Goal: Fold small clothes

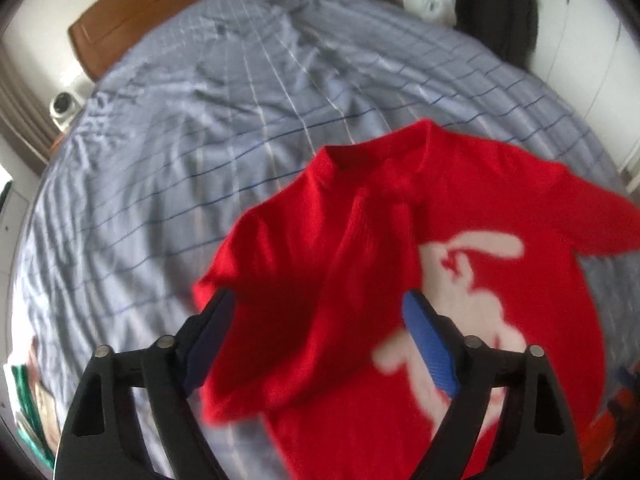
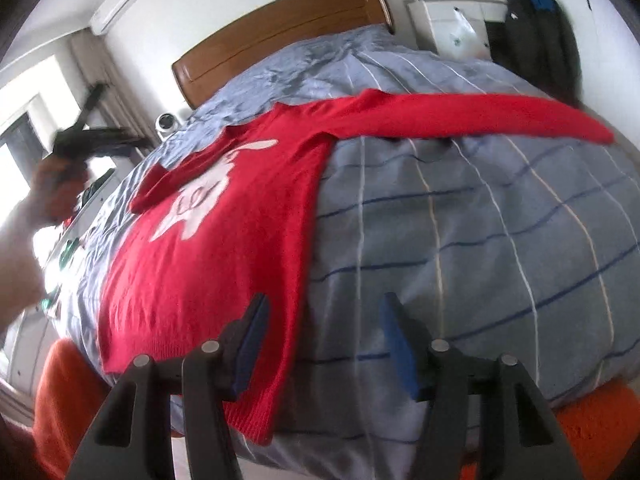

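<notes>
A small red sweater [image 1: 360, 264] with a white rabbit figure lies on the blue checked bed cover [image 1: 200, 120]. In the left wrist view its left sleeve is folded in over the body. My left gripper [image 1: 320, 308] is open and empty, just above that folded sleeve. In the right wrist view the sweater [image 2: 224, 248] lies flat with its right sleeve [image 2: 480, 116] stretched out straight. My right gripper [image 2: 324, 316] is open and empty, over the sweater's lower right hem edge. The left gripper [image 2: 92, 140] shows blurred at the far left, held in a hand.
A wooden headboard [image 2: 280, 28] stands at the bed's far end. A white round device [image 2: 166, 122] sits beside the bed. A white cabinet [image 2: 452, 28] and dark hanging clothes [image 2: 536, 40] are at the far right. Orange fabric [image 2: 68, 400] is near the bed's front edge.
</notes>
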Demonstrator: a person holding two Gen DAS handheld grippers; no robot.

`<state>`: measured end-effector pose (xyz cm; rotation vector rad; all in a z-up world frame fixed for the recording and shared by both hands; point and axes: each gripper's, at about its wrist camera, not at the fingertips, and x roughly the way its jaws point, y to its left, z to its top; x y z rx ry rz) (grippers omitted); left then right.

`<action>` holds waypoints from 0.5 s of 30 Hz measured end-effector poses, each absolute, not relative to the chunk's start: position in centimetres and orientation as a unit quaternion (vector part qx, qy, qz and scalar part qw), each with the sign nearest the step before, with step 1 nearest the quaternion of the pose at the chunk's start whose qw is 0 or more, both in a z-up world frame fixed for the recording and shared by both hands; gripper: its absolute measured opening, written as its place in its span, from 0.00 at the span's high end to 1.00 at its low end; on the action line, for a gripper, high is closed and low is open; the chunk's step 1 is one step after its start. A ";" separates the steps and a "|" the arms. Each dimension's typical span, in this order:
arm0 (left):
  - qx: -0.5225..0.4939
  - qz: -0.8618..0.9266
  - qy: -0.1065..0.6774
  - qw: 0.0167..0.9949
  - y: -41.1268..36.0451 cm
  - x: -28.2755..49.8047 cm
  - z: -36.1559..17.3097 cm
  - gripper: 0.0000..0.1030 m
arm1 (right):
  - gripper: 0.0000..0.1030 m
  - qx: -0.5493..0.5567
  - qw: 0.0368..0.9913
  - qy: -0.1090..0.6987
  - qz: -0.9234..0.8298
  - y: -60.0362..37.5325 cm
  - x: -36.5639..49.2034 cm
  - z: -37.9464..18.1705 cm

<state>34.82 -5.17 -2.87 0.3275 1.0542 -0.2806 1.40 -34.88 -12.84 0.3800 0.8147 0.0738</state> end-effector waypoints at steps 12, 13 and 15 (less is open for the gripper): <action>0.156 -0.136 0.550 0.809 -9.2 38.8 -8.8 0.93 | 0.45 0.218 0.884 0.411 0.042 -35.4 2.4 -14.4; 0.145 -0.130 0.524 0.829 -8.6 38.1 -7.4 0.93 | 0.45 0.219 0.884 0.410 0.043 -35.4 2.4 -14.4; 0.110 -0.113 0.492 0.856 -6.7 37.3 -5.0 0.93 | 0.45 0.219 0.884 0.410 0.043 -35.4 2.5 -14.4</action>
